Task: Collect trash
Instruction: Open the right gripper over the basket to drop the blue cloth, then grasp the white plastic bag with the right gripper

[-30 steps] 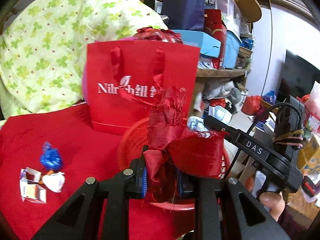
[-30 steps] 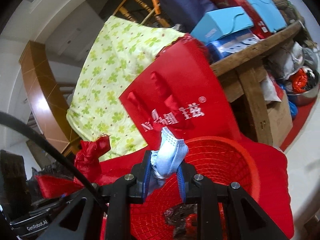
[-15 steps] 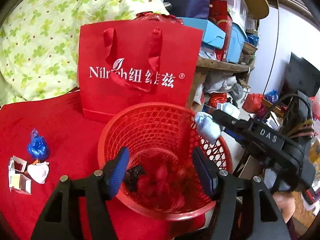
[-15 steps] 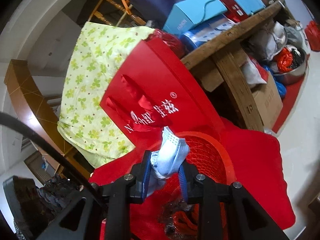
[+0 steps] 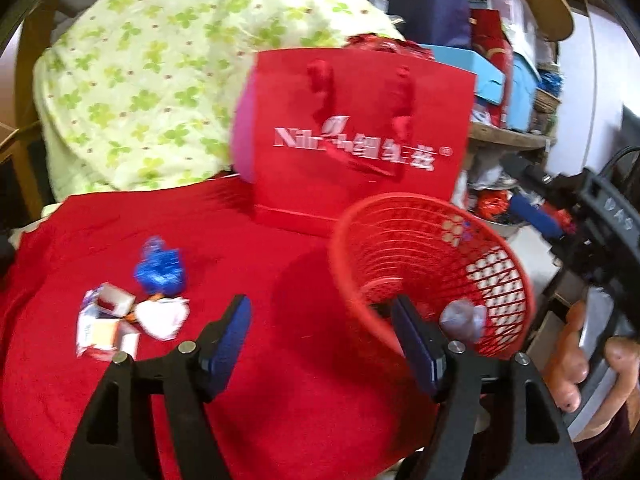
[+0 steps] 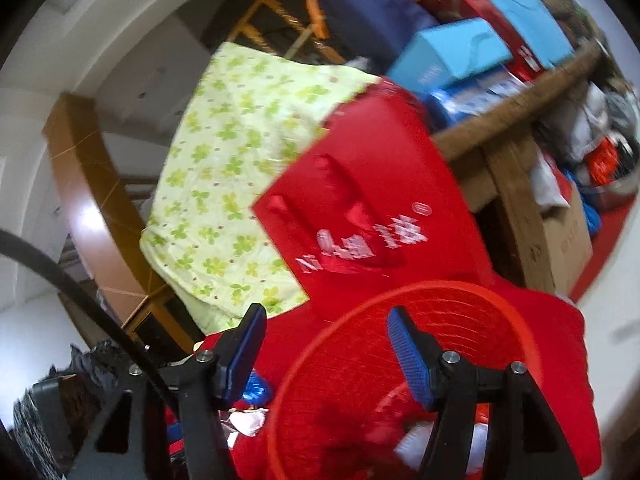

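Left gripper point(image 5: 322, 344): jaws opening, nothing btwn pads. Right gripper point(image 6: 326, 350): jaws opening, empty, over red basket point(image 6: 362, 318). Remaining trash on red cloth point(image 5: 248, 248), left of basket: blue wrapper point(image 5: 160, 270), white scrap point(image 5: 162, 316), small cartons point(image 5: 106, 322).

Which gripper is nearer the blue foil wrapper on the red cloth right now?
Left. The left gripper hangs over the red cloth just right of the blue foil wrapper, jaws opening, empty. The right gripper is over the red basket, farther off.
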`<state>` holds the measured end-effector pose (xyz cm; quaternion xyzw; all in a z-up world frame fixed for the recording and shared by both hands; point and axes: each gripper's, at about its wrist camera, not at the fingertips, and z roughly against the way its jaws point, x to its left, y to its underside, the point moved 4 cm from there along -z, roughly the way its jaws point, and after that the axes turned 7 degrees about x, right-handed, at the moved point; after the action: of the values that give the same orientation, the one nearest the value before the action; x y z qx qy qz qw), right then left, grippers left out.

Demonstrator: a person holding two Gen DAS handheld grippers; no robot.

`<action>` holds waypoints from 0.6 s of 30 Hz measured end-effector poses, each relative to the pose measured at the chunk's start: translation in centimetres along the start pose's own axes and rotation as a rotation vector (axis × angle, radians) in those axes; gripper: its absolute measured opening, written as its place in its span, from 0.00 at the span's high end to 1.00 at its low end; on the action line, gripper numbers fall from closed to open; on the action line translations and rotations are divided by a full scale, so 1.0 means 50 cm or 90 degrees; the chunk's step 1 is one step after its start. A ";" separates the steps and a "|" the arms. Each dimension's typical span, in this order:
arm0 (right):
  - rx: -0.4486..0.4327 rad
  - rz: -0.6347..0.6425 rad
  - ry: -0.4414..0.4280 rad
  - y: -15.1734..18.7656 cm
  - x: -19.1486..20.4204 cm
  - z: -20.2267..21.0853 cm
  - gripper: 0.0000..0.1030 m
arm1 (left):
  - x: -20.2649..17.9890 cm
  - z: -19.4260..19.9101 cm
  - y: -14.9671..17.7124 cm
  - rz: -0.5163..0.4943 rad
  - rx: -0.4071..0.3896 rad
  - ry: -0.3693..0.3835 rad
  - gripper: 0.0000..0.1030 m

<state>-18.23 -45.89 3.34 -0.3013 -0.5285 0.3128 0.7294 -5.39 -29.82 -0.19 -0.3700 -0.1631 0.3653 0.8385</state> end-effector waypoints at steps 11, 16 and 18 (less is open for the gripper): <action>0.006 0.152 -0.140 0.071 0.215 -0.036 0.35 | 0.203 0.064 0.065 0.094 -0.012 -0.103 0.28; 0.049 0.181 -0.154 0.112 0.267 -0.076 0.35 | 0.307 0.085 0.106 0.155 -0.012 -0.139 0.28; 0.073 0.187 -0.154 0.129 0.280 -0.099 0.35 | 0.345 0.089 0.123 0.181 -0.011 -0.149 0.28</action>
<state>-10.93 -31.56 5.25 -0.2933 -0.5439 0.4794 0.6231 0.90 -12.10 -1.68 -0.3514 -0.2083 0.5191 0.7507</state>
